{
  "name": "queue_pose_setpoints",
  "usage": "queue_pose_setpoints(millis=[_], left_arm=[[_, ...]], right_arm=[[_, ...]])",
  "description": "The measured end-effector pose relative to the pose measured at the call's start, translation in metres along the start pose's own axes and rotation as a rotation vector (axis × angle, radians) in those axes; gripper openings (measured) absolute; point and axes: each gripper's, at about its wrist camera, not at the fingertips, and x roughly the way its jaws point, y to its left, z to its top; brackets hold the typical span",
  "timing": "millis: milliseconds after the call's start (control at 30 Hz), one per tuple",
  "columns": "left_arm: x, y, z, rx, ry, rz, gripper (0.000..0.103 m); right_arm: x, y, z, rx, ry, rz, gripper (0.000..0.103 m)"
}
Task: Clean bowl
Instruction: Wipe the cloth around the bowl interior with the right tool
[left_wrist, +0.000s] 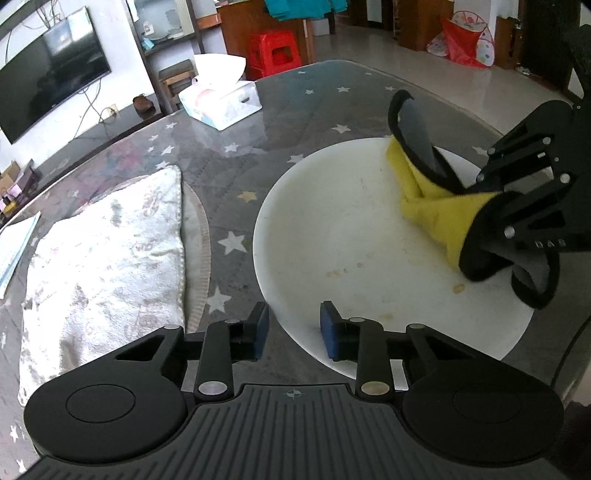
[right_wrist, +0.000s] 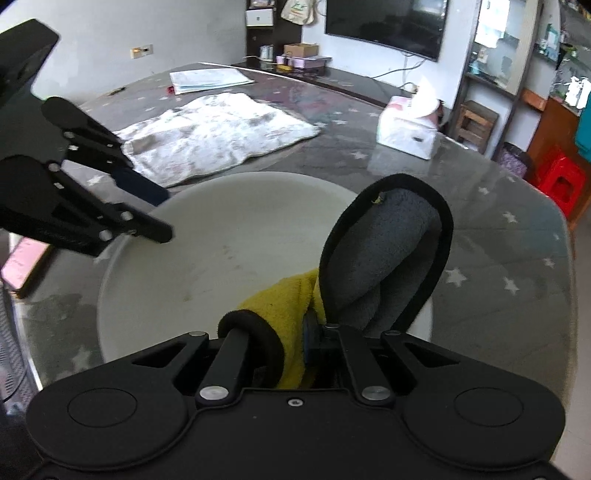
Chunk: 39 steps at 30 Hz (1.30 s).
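Bowl (left_wrist: 354, 229) is the landmark here: wide, shallow and white, it sits flat on the glass-topped table (left_wrist: 258, 122), with faint brownish specks on its inner face. It looks rigid and smooth, probably ceramic or hard plastic, so it likely slides easily on the glass and would chip if knocked; I judge it light enough to skate away under a sideways rub unless pinned.

The left gripper (left_wrist: 293, 326) straddles the bowl's near rim, one blue pad inside the rim and one outside. A gap shows on both sides, so the rim is between the jaws but not yet pinched. That rim is the sensible hold: thin, firm and reachable, though a smooth edge may slip under weak pressure.

The right gripper (right_wrist: 295, 339) is clenched on a yellow cloth (left_wrist: 432, 206) with grey backing and black trim, which lies inside the bowl toward its far right side. The cloth is soft and floppy, bunching at the pinch, so it will drag and fold, not push stiffly.

Left of the bowl lies a pale towel (left_wrist: 107, 243); beyond the bowl, well apart, stands a tissue box (left_wrist: 221, 103).
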Motion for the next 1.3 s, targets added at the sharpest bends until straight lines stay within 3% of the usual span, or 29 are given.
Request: queue_pose_setpoints(millis=[333, 467, 633, 1300], left_arm=[[-0.004, 0.002, -0.004, 0.001, 0.004, -0.025, 0.031], [-0.004, 0.005, -0.005, -0.001, 0.000, -0.035, 0.031], [-0.004, 0.003, -0.005, 0.008, -0.001, -0.032, 0.031], [-0.004, 0.001, -0.008, 0.047, -0.007, -0.023, 0.033]], right_arm=[[0.006, 0.023, 0.006, -0.032, 0.011, 0.141, 0.009], [0.005, 0.024, 0.009, 0.009, 0.019, 0.266, 0.009], [0.014, 0.032, 0.011, 0.030, 0.021, 0.347, 0.009], [0.055, 0.015, 0.043, 0.027, -0.022, 0.255, 0.009]])
